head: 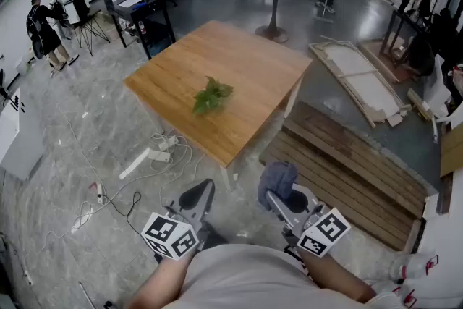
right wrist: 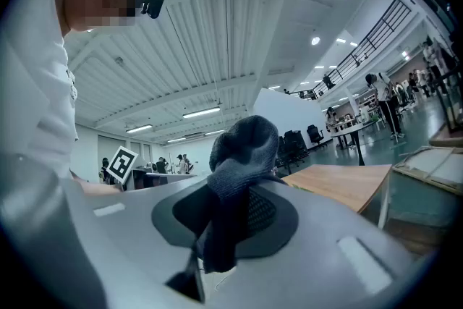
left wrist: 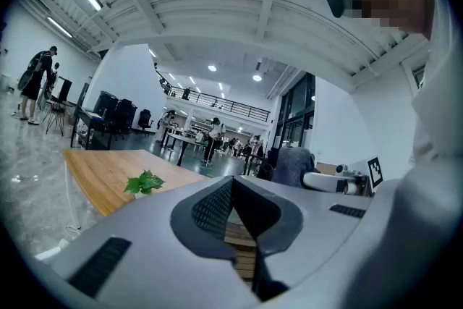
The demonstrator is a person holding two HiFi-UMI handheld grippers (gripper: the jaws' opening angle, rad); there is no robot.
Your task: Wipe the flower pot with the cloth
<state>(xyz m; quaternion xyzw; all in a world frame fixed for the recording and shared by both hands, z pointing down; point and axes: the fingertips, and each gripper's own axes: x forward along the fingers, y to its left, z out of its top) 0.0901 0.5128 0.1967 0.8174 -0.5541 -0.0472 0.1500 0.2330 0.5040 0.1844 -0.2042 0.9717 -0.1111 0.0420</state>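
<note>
On the far side of the wooden table [head: 239, 61], well apart from both grippers, stands the flower pot [head: 212, 96]; from above only its green leaves show, and the pot beneath them cannot be made out. The table top around it is bare wood.

Near the bottom of the head view the person holds both grippers close to the body, over the grey stone floor [head: 65, 155] and short of the table's near edge. The left gripper [head: 202, 190] has its jaws pressed together with nothing between them; in the left gripper view the leaves of the flower pot [left wrist: 145, 183] show low on the table [left wrist: 94, 174], left of the jaws. The right gripper [head: 278, 200] is clamped on the cloth [head: 278, 179], a grey knitted piece bunched above the jaw tips; in the right gripper view the cloth [right wrist: 242, 148] rises from between the jaws and folds over.

A white power strip [head: 155, 154] with cables lies on the floor by the table's left corner, and a slatted wooden platform [head: 347, 170] lies to the right.
</note>
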